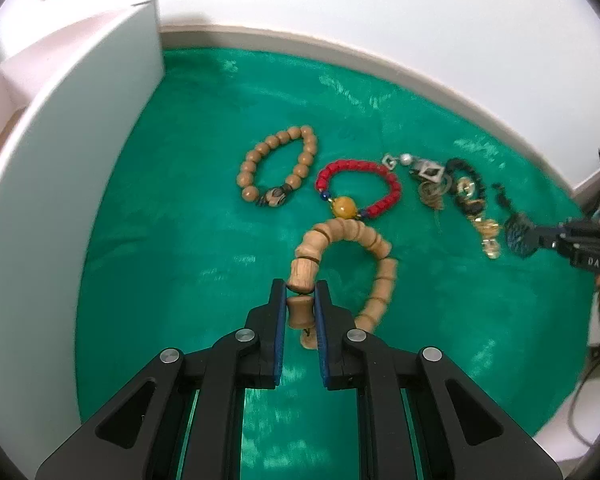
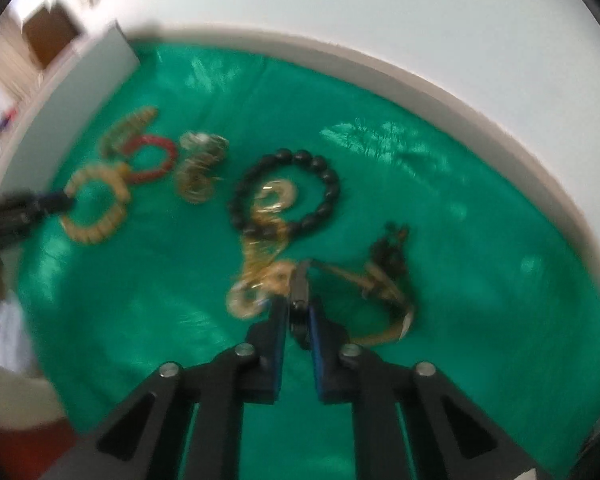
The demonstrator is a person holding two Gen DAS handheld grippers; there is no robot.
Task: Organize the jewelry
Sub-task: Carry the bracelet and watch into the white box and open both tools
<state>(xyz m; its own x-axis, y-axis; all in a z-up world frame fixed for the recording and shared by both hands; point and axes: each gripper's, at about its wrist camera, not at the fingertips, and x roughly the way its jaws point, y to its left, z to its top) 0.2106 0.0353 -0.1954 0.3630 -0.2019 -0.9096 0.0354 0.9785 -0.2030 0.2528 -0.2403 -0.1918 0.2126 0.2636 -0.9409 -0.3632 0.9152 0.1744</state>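
In the left wrist view my left gripper (image 1: 300,285) is shut on a light wooden bracelet (image 1: 342,232) of barrel-shaped beads, which hangs off the green cloth (image 1: 180,240). Beyond it lie a round brown bead bracelet (image 1: 278,166), a red bead bracelet (image 1: 362,184) with a yellow bead, a silver earring (image 1: 420,170) and a black bead bracelet (image 1: 466,188). The right wrist view is blurred. There my right gripper (image 2: 298,301) is shut on a dark pendant (image 2: 301,280) with a tan cord (image 2: 380,280). The black bracelet (image 2: 320,168) rings a gold hoop (image 2: 278,196).
A white upright panel (image 1: 60,168) borders the cloth on the left. The white table rim (image 1: 380,68) curves behind it. More gold hoops (image 2: 252,296) lie by my right fingertips. A person's sleeve (image 2: 4,360) shows at the lower left of the right wrist view.
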